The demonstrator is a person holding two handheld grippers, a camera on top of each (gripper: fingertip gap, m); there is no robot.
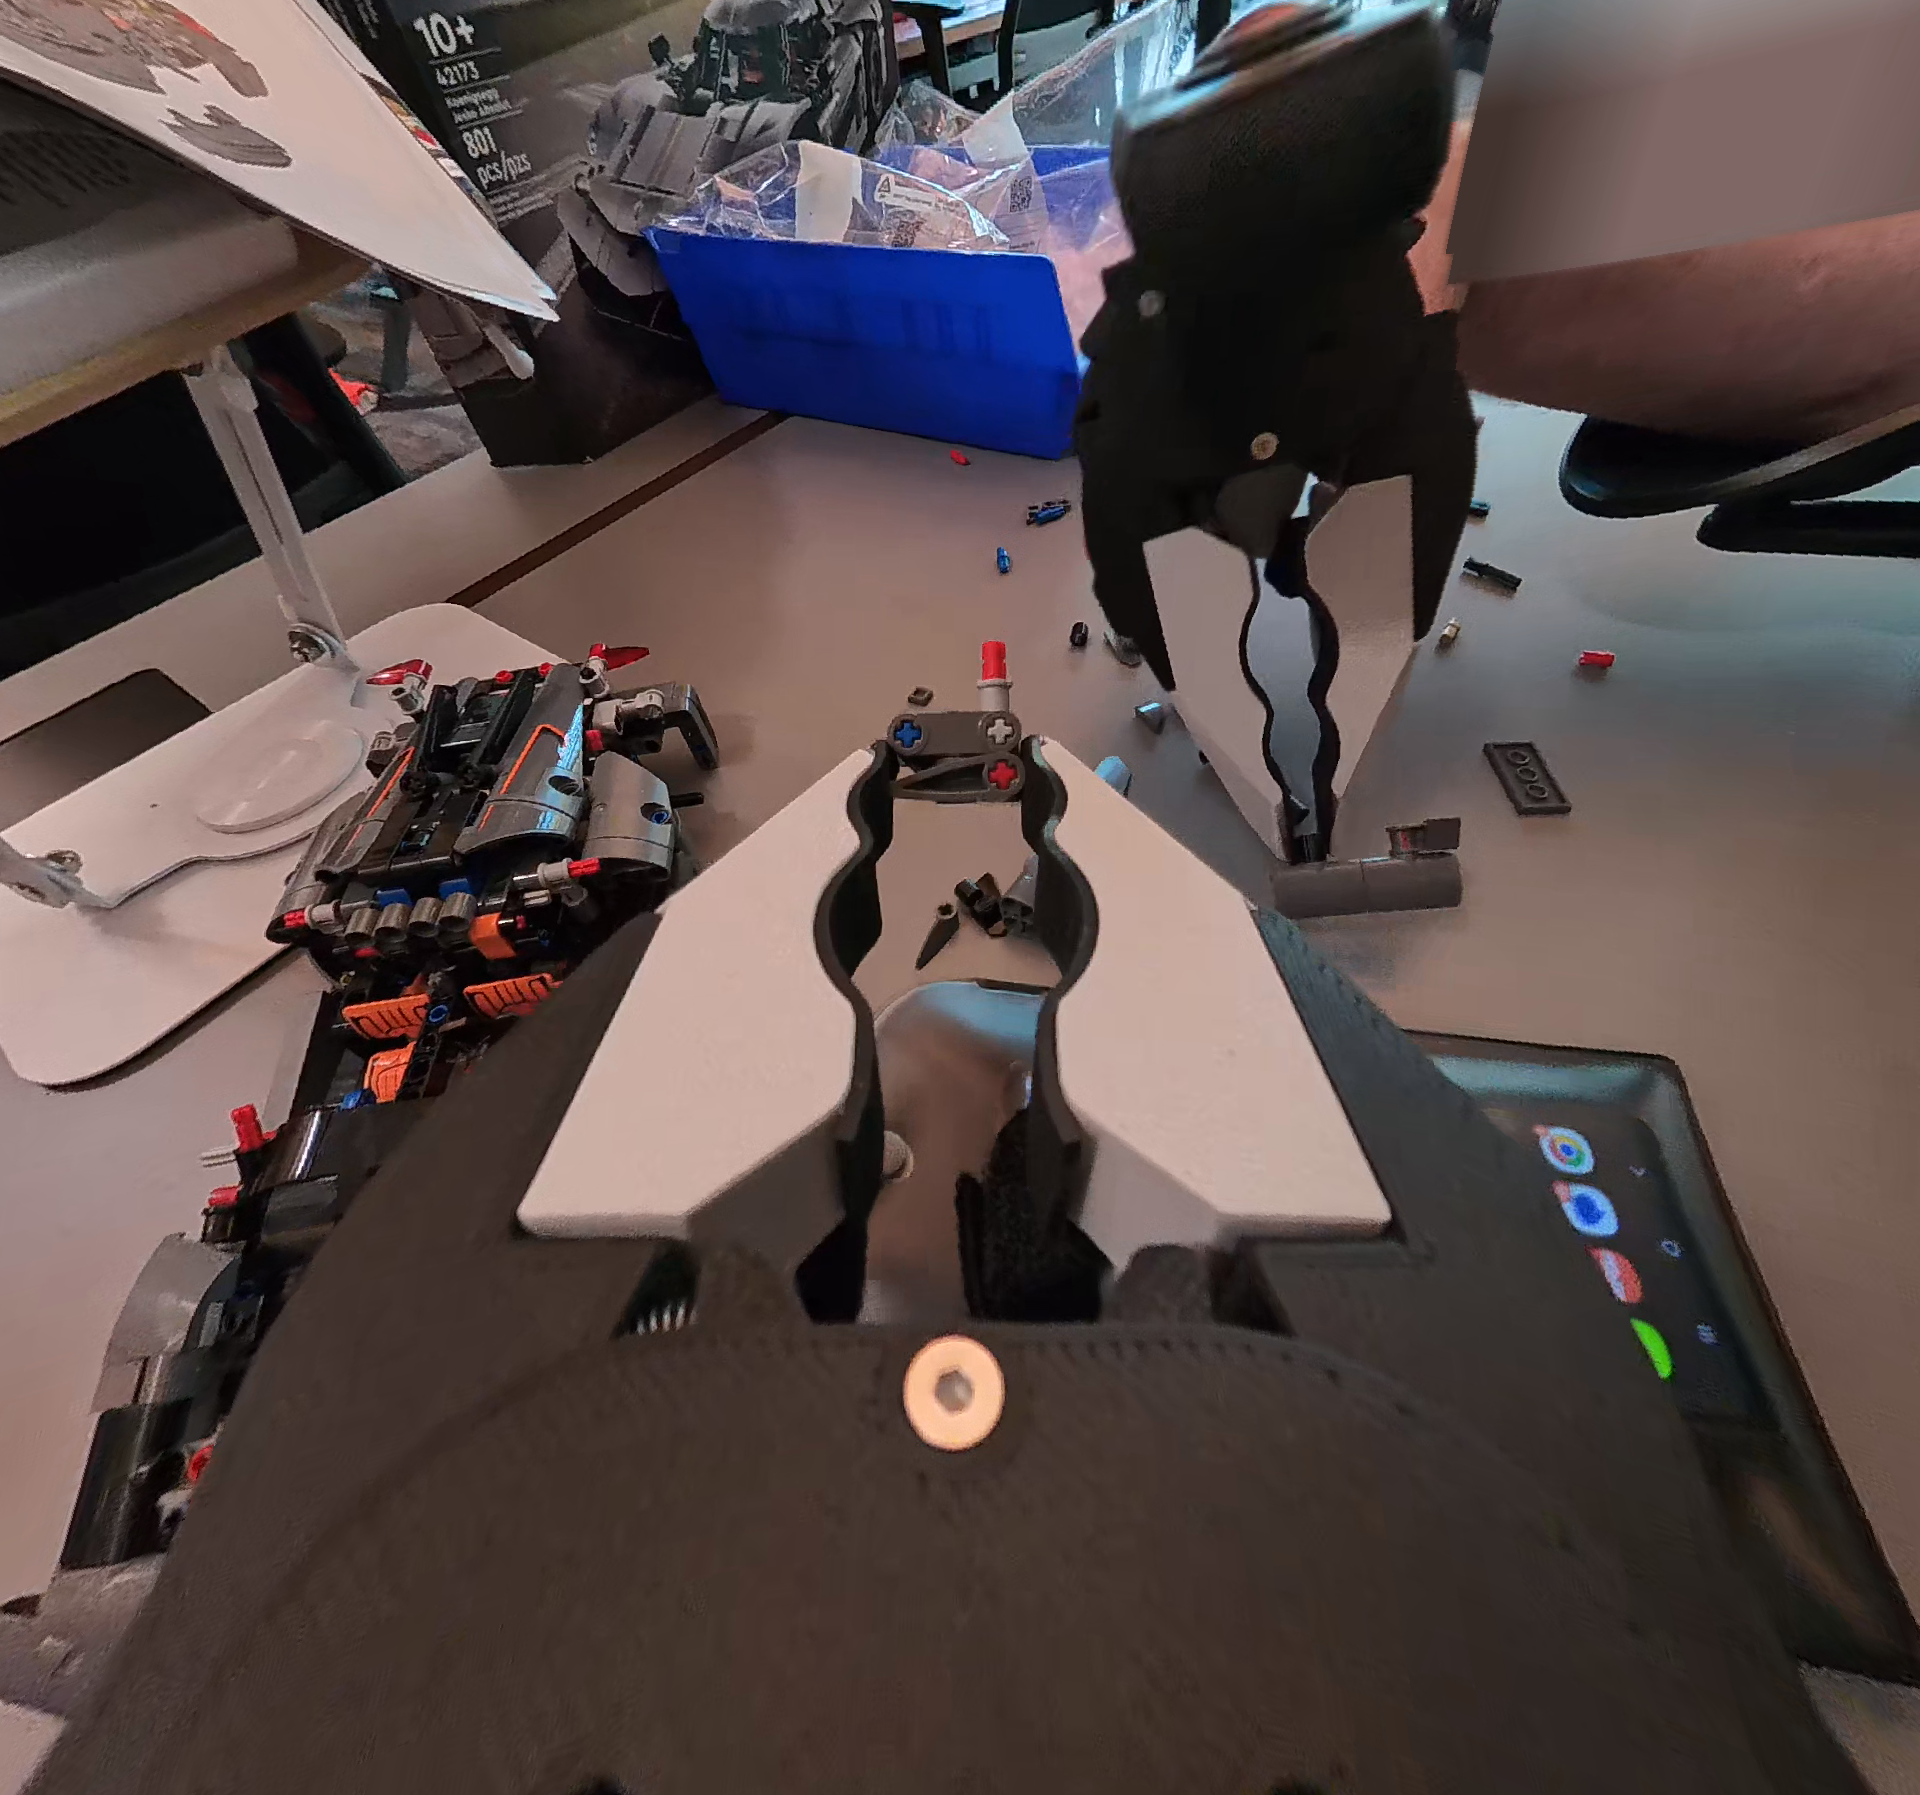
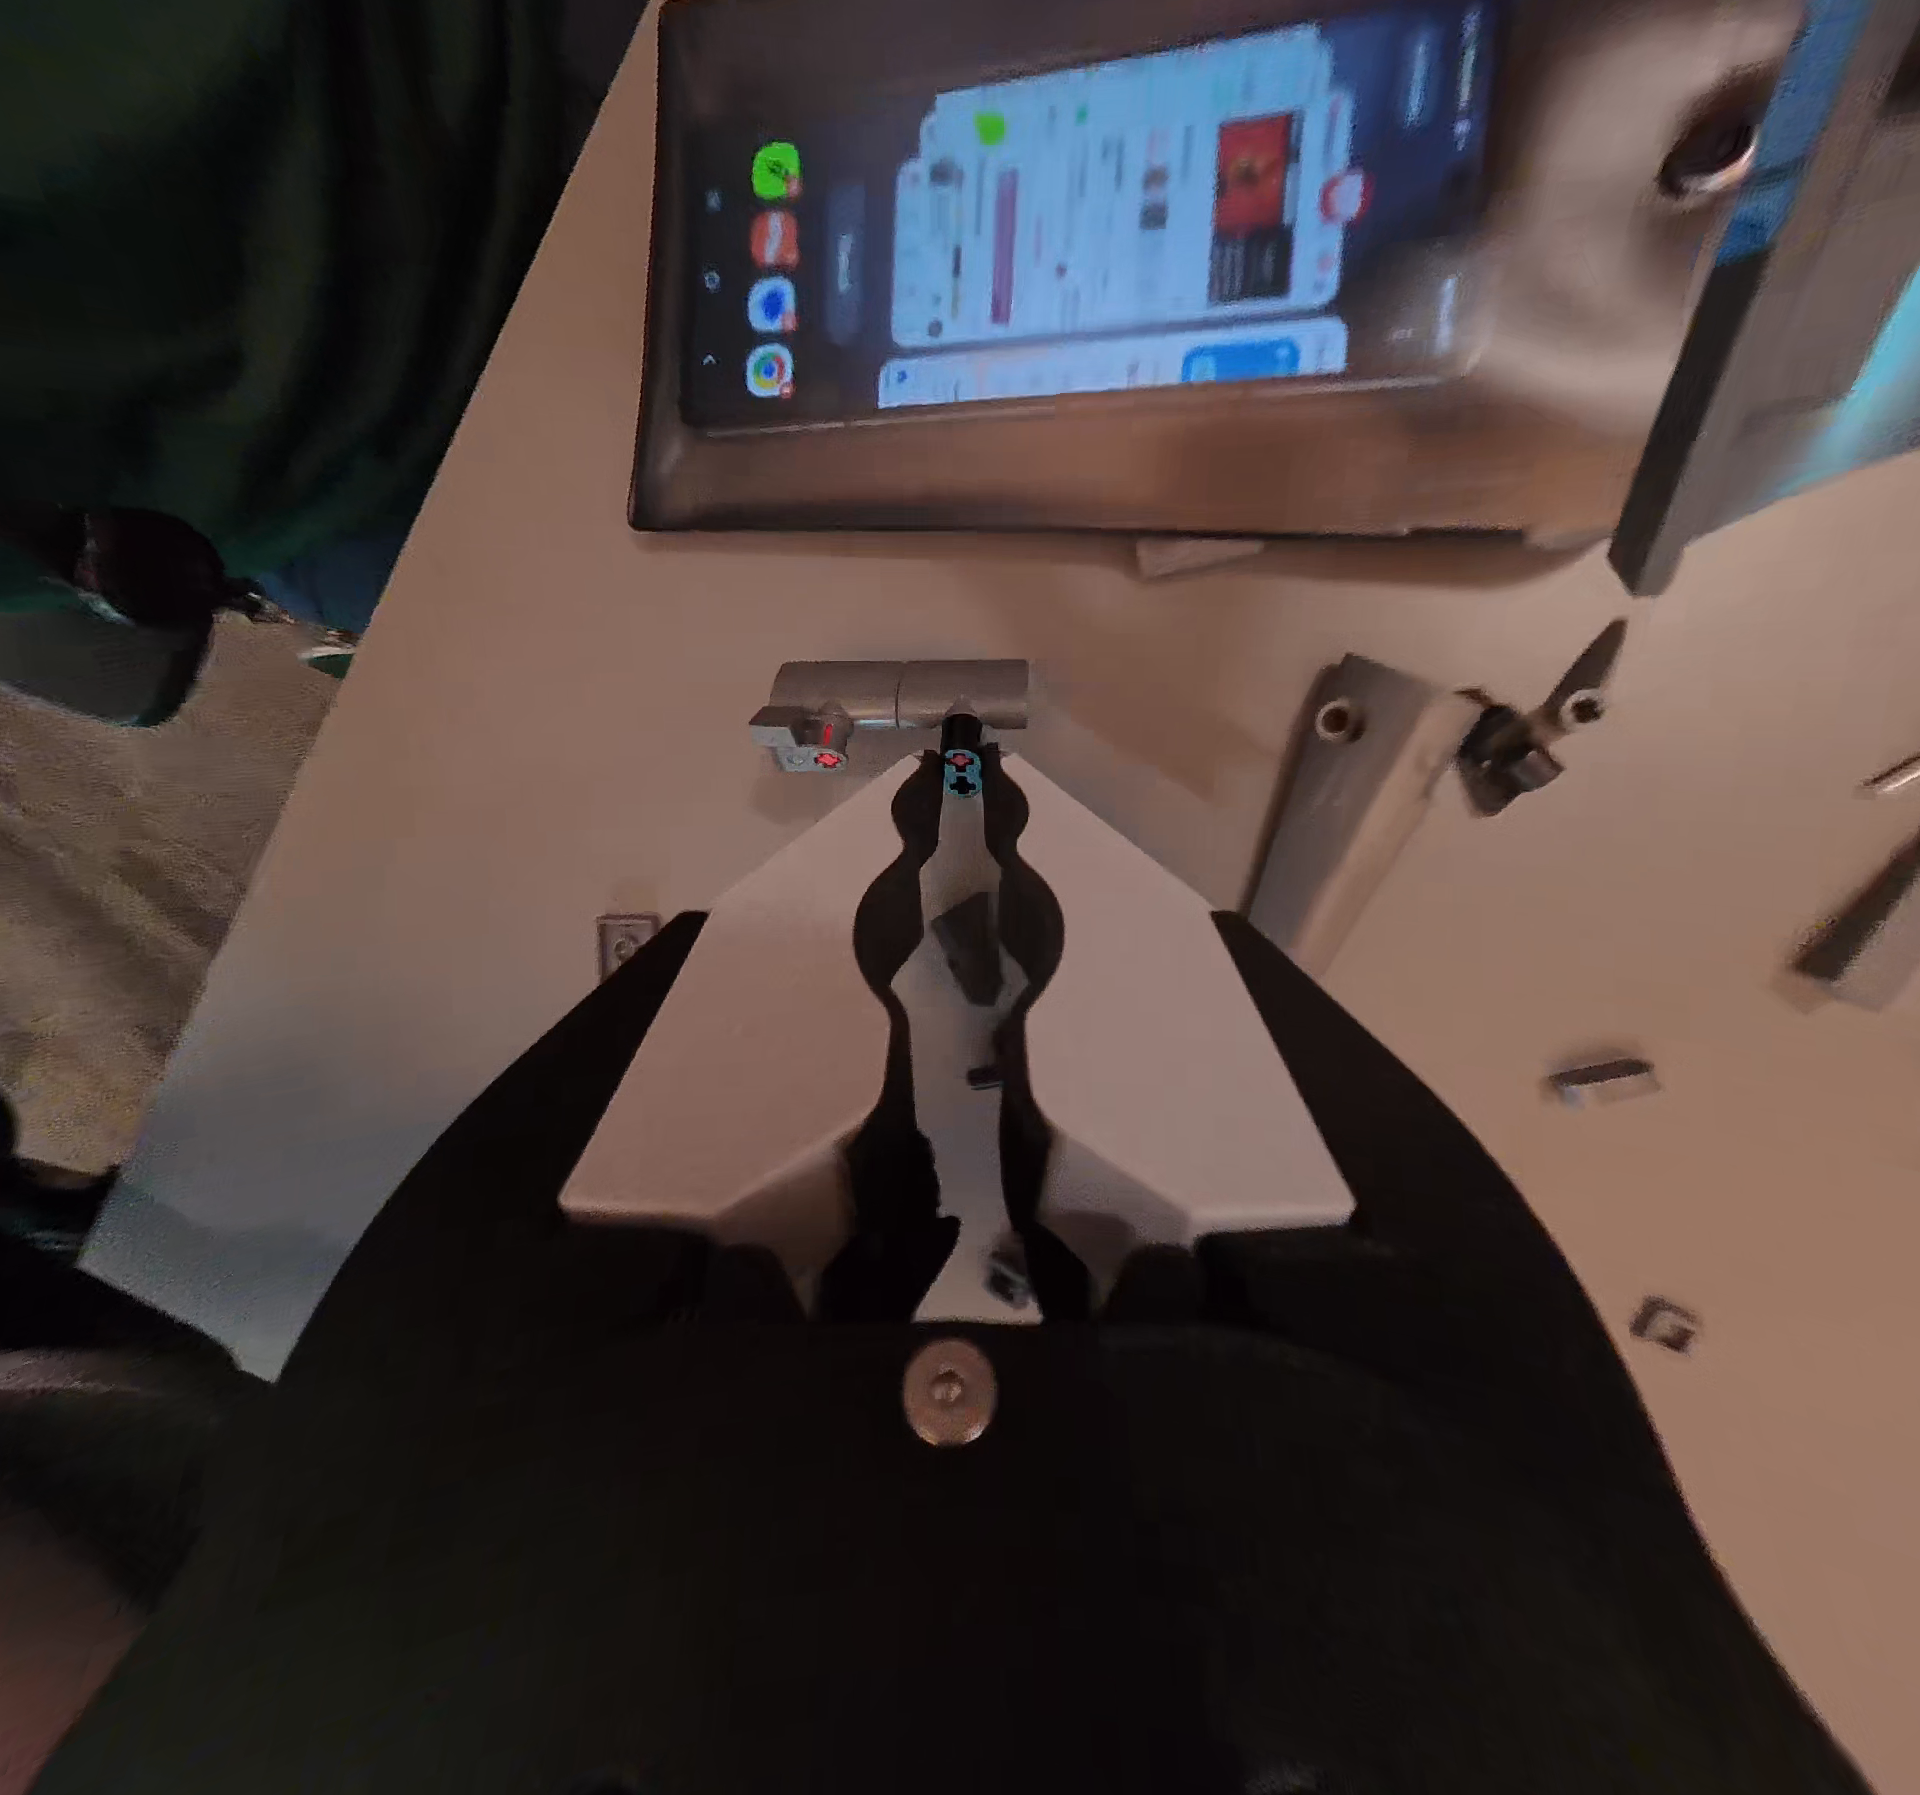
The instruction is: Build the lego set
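Small grey connector piece [image 1: 954, 756] clamped between left gripper [image 1: 956, 774] tips, mid-tabletop [image 1: 790, 540]. Right gripper [image 2: 961, 774] pinches black pin [image 2: 960, 753] against grey tube assembly [image 2: 904, 696], near the tablet [image 2: 1091, 488] along the near edge.

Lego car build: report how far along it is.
Partly done. A chunky car section in black, grey and orange sits assembled on the desk. In hand: the left gripper clamps a small grey subassembly; the right gripper pinches a small black piece at a grey cylinder part. Loose pieces remain scattered.
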